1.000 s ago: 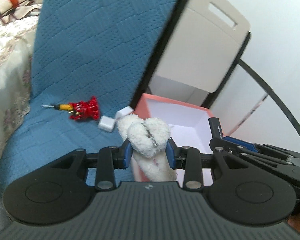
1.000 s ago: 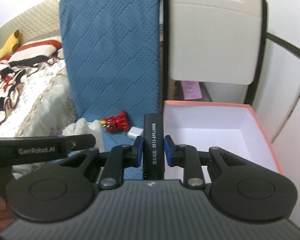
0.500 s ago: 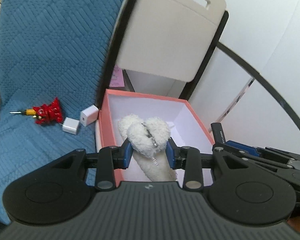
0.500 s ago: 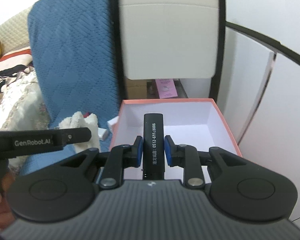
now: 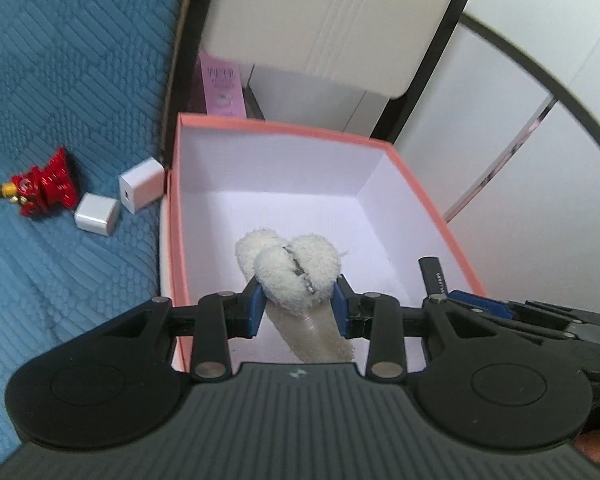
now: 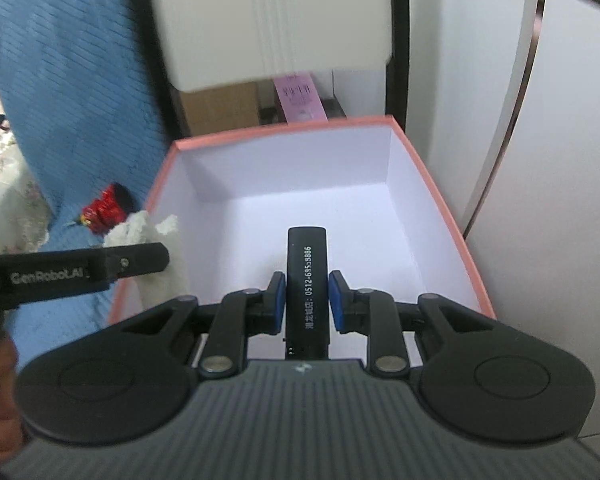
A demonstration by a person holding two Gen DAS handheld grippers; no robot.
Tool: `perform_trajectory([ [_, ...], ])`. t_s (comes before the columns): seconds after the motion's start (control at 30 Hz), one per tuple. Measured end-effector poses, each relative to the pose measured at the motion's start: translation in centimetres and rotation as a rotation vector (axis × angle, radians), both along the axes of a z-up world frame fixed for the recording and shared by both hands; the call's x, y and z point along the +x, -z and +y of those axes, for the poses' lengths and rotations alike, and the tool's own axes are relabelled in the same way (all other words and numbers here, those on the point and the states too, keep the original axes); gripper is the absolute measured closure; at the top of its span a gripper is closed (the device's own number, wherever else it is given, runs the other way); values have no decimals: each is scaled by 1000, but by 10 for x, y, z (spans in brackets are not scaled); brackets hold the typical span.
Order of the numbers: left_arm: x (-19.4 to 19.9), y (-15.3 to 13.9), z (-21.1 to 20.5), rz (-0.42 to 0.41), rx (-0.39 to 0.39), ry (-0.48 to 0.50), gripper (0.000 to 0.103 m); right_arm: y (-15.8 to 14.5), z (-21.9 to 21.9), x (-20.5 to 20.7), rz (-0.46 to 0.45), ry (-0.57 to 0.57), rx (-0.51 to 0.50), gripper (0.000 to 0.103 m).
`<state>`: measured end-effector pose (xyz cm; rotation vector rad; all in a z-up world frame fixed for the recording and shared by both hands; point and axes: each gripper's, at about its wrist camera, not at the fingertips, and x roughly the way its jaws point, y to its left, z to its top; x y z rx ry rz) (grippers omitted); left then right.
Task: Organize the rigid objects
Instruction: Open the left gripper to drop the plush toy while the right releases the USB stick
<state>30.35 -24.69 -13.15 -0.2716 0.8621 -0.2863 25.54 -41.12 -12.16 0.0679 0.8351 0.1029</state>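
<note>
Both grippers hang over the open pink box (image 5: 374,145), pointing down into it. The left gripper (image 5: 296,304) pinches a white fluffy toy (image 5: 296,276) between its blue pads, above the box's white floor. The right gripper (image 6: 306,300) pinches a black stick with white printed digits (image 6: 307,280). Only the left view shows two white chargers (image 5: 140,189) and a red toy (image 5: 44,192) on the blue quilt (image 5: 60,80), beside the box. Nothing lies on the visible box floor.

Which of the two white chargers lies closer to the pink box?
The upper white charger, with a port on its front face, almost touches the pink box; the other white charger lies beside the red toy.
</note>
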Motion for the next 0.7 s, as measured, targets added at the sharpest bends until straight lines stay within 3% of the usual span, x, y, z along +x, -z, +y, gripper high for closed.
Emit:
perform_trajectory([
  [0.37, 26, 43, -18, 76, 25, 31, 63, 62, -13, 29, 151, 25, 25, 77],
  [0.7, 28, 45, -15, 96, 26, 28, 58, 66, -14, 35, 163, 44, 35, 76],
])
